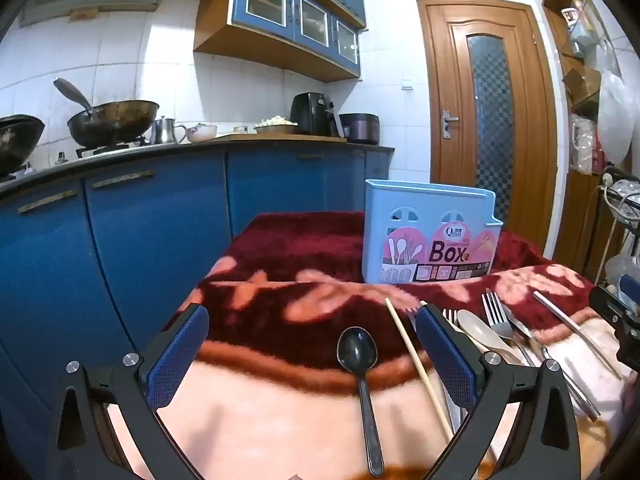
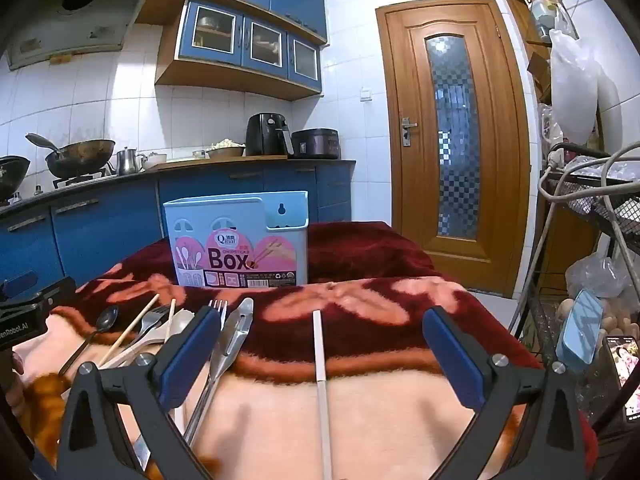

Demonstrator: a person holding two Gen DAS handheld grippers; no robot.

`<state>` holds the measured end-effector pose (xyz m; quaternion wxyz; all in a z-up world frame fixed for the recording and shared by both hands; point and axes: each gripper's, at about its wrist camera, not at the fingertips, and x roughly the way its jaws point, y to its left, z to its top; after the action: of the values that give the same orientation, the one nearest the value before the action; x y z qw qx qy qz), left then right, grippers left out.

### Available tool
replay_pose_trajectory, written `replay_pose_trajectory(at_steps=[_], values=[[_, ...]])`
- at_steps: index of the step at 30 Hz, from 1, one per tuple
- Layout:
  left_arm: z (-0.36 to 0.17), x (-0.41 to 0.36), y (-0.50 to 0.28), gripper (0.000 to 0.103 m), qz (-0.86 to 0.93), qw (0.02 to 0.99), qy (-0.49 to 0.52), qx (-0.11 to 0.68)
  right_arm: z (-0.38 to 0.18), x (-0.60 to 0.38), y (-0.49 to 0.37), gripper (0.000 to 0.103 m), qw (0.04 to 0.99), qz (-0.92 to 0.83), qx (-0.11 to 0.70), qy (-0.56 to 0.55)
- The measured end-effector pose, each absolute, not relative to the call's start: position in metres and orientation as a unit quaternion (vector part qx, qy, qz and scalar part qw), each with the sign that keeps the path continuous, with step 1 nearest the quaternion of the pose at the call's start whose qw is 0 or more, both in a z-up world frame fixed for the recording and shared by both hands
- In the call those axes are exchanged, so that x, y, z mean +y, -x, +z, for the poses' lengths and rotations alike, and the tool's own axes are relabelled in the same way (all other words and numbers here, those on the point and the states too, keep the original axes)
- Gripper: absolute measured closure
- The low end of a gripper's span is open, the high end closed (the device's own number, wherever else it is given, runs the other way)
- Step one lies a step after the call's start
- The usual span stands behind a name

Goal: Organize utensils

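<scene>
A light blue utensil box (image 1: 430,234) labelled "Box" stands upright on a red and pink blanket (image 1: 280,272); it also shows in the right wrist view (image 2: 240,240). My left gripper (image 1: 312,348) is open and empty, with a black spoon (image 1: 360,376) and a wooden chopstick (image 1: 416,364) lying between its fingers. Forks (image 1: 496,314), a white spoon (image 1: 484,334) and a white chopstick (image 1: 576,330) lie to its right. My right gripper (image 2: 324,348) is open and empty over a white chopstick (image 2: 322,384). Metal tongs (image 2: 228,344), forks, spoons and wooden chopsticks (image 2: 132,328) lie at its left.
Blue kitchen cabinets (image 1: 140,232) with woks (image 1: 112,120) on the counter run along the left and back. A wooden door (image 2: 452,132) stands behind. A wire rack (image 2: 592,208) with cables, bags and a phone (image 2: 624,376) stands at the right.
</scene>
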<state>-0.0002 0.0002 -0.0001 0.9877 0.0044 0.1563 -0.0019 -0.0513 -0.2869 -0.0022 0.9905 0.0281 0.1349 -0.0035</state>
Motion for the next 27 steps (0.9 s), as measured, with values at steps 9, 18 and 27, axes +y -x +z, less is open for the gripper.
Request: replay_pose_trajectory(at_steps=[9,18,27], values=[[-0.0001,-0.0008,-0.0003,0.000,0.000,0.987,-0.008,0.158,-0.0020,-0.2868,0.0514,0.000,0.990,-0.004,0.136,-0.028],[-0.0001,-0.0004,-0.0005,0.000,-0.001,0.987,-0.007,0.159,-0.0024,-0.2871,0.0510,0.000,0.990,-0.004,0.136,-0.027],[-0.0001,-0.0002,-0.0004,0.000,-0.001,0.987,-0.007,0.158,-0.0023,-0.2868,0.0508,0.000,0.990,-0.004,0.136,-0.027]])
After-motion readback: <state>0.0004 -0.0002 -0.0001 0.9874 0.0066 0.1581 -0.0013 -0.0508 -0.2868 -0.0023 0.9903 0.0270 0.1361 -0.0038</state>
